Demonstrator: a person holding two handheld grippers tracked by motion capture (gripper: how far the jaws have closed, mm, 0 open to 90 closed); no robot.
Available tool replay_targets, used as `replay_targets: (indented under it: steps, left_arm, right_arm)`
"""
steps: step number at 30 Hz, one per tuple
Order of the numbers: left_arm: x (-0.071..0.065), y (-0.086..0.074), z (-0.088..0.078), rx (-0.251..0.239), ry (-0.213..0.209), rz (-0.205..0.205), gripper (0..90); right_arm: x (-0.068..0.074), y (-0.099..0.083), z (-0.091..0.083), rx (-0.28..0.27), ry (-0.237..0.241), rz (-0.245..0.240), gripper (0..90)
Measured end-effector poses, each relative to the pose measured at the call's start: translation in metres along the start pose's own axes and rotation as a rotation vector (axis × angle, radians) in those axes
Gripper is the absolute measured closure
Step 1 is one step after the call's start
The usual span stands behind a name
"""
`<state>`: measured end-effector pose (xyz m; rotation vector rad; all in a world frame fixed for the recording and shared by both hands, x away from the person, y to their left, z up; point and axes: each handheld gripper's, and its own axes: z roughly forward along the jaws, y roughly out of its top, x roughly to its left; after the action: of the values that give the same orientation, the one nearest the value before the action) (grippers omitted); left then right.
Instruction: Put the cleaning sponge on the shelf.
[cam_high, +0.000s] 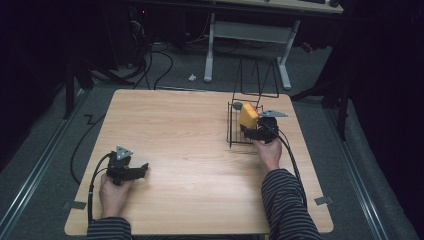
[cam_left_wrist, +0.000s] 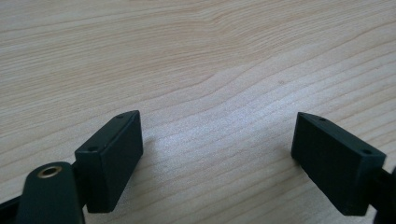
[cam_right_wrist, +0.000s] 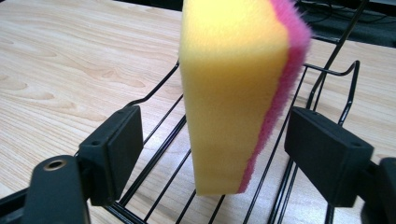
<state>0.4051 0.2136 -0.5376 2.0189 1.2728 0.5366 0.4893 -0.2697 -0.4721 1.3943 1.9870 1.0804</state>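
Note:
A yellow sponge with a pink scouring side (cam_right_wrist: 233, 93) stands on edge in a black wire rack (cam_right_wrist: 159, 154). My right gripper (cam_right_wrist: 212, 140) has its jaws on either side of the sponge, both pads clear of it, so it is open. From above, the sponge (cam_high: 247, 116) sits in the rack (cam_high: 234, 131) at the table's right, with the right gripper (cam_high: 250, 131) at its near side. My left gripper (cam_left_wrist: 217, 149) is open over bare wood, and from above the left gripper (cam_high: 144, 169) rests near the table's front left.
The light wood table (cam_high: 190, 145) stretches between both hands. A grey object (cam_high: 237, 106) lies at the rack's far corner. Beyond the table stand a white desk frame (cam_high: 247, 37) and floor cables (cam_high: 160, 65).

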Motion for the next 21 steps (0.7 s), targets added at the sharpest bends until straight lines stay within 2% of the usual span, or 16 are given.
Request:
replay_targets:
  steps: [6,21]
  left_arm:
    - [0.000,0.000,0.000,0.000,0.000,0.000,17.1]
    - [0.000,0.000,0.000,0.000,0.000,0.000,17.2]
  right_arm:
    - [-0.001,0.002,-0.007,-0.008,0.002,0.010,18.0]
    - [-0.001,0.003,-0.024,-0.038,0.003,0.001,15.1]
